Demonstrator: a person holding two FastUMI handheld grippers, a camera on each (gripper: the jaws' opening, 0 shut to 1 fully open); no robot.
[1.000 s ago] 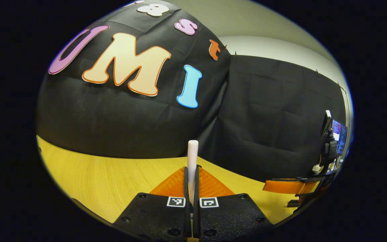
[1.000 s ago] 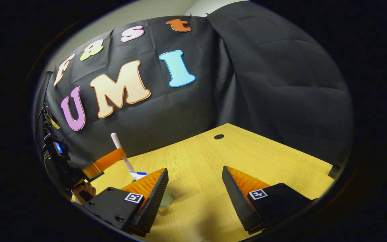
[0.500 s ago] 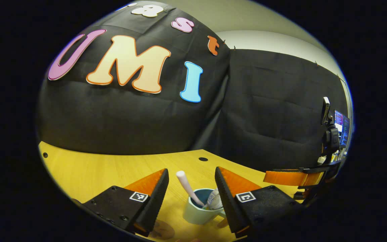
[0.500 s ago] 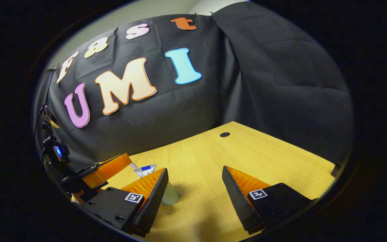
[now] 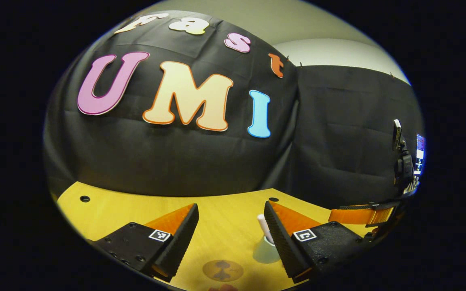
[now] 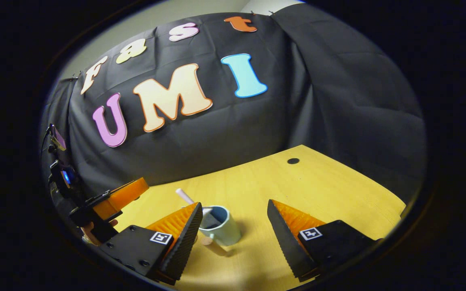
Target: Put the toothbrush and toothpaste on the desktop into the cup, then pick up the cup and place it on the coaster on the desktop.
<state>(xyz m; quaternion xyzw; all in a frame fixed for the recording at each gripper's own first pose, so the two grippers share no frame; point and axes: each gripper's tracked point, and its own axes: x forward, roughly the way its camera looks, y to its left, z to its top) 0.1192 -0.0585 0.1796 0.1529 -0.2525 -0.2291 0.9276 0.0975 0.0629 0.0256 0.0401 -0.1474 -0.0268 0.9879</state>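
My left gripper (image 5: pixel 229 226) hangs over the desktop (image 5: pixel 115 210) with its jaws spread wide, nothing between them. Looking along its fingers, I see the cup (image 5: pixel 265 252) standing on the wood just inside my right-hand finger, partly hidden behind it. The pale end of the toothbrush (image 5: pixel 264 226) pokes up out of the cup, leaning against that finger's edge from this angle; I cannot tell if they touch. The round brown coaster (image 5: pixel 222 270) lies flat on the desktop nearer to me, low between the fingers, close to the cup but apart from it. The cup is not on it.

My right gripper (image 6: pixel 235 226) is also wide open and holds nothing. From the right gripper view, the cup (image 6: pixel 221 226) sits on the desktop (image 6: pixel 318 186) just beyond the tip of the left-hand finger, tucked partly behind it, handle turned toward me. The toothbrush (image 6: pixel 185 196) slants out of the cup's mouth up and to the left. Something pale lies inside the rim beside it; I take it for the toothpaste (image 6: pixel 206 211), though little of it shows. Farther left in this view, the other gripper hovers above the wood, with a hand (image 6: pixel 91 232) behind it.
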